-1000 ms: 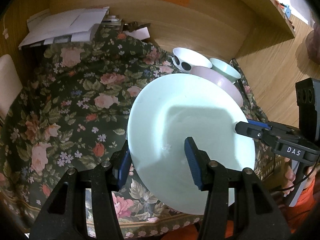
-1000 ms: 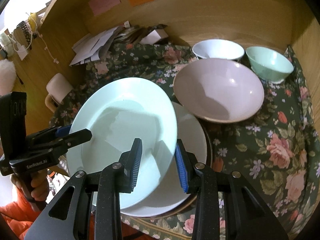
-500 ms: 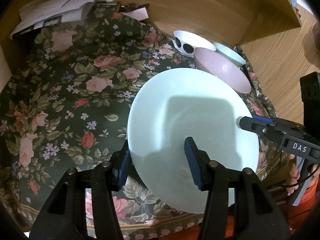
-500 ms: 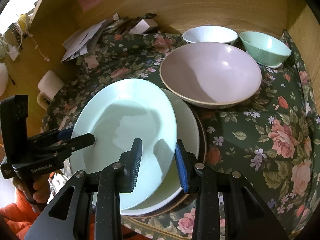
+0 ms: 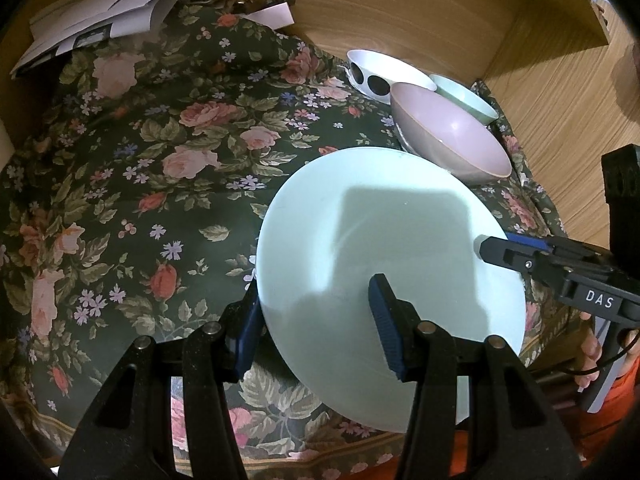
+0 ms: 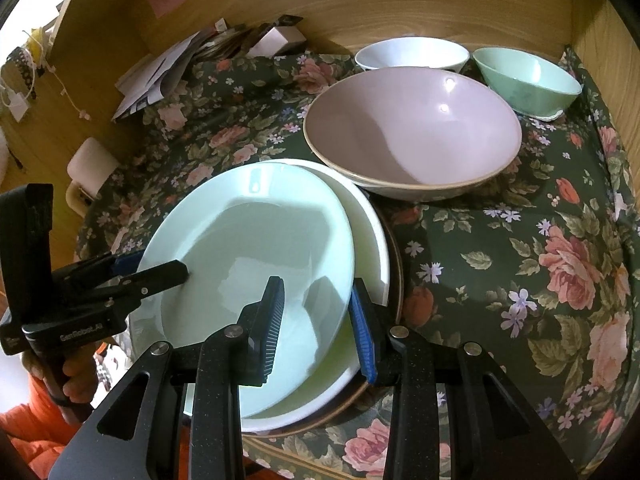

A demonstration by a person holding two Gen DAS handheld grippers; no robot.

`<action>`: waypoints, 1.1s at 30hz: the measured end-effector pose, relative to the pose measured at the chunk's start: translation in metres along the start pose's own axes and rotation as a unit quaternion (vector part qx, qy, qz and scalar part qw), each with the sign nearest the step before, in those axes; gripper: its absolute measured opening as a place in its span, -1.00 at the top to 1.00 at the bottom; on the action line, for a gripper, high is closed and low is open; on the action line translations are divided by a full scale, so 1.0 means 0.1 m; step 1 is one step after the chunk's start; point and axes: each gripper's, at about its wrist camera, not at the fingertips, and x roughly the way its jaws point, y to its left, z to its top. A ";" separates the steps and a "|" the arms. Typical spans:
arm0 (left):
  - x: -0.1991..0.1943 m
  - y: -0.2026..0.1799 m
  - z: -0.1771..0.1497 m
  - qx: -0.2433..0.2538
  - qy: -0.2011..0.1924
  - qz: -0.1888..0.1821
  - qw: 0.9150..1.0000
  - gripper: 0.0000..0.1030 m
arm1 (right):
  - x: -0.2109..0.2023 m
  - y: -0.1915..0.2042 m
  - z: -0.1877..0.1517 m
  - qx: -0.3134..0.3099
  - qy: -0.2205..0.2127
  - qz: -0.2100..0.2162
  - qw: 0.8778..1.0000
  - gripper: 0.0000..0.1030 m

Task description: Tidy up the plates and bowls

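A pale green plate [image 5: 400,240] [image 6: 248,240] hangs tilted between both grippers. My left gripper [image 5: 316,324] is shut on its left rim, one finger under the plate and one on top. My right gripper [image 6: 316,328] is shut on the opposite rim. Just under it lies a white plate [image 6: 372,248] on a brown plate [image 6: 397,280]. A large pink bowl [image 6: 412,136] [image 5: 448,136] stands just behind, then a white bowl [image 6: 412,54] [image 5: 380,74] and a small green bowl [image 6: 524,80] [image 5: 464,100]. Each wrist view shows the other gripper at the plate's far rim.
A dark floral cloth [image 5: 160,160] covers the table. Loose papers [image 5: 104,20] and a small box are piled at the back left against the wooden wall [image 6: 400,0]. A white mug [image 6: 90,168] stands at the left edge. A wooden side panel [image 5: 560,120] closes the right.
Both grippers have sunk a little with the green plate, bringing it closer to the white plate and the cloth. Neither grip has changed.
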 end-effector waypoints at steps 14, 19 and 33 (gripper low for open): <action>-0.12 0.02 0.16 0.006 -0.022 0.016 1.000 -0.02 | -0.31 -0.10 0.01 0.011 -0.048 -0.033 0.998 0.41; -0.29 -0.06 0.34 0.018 -0.052 0.022 0.998 -0.12 | -0.47 -0.15 0.10 0.012 -0.077 -0.052 0.996 0.32; -0.16 -0.51 0.98 0.060 -0.070 0.018 0.996 -0.42 | -0.60 -0.45 0.47 0.030 -0.128 -0.085 0.988 -0.04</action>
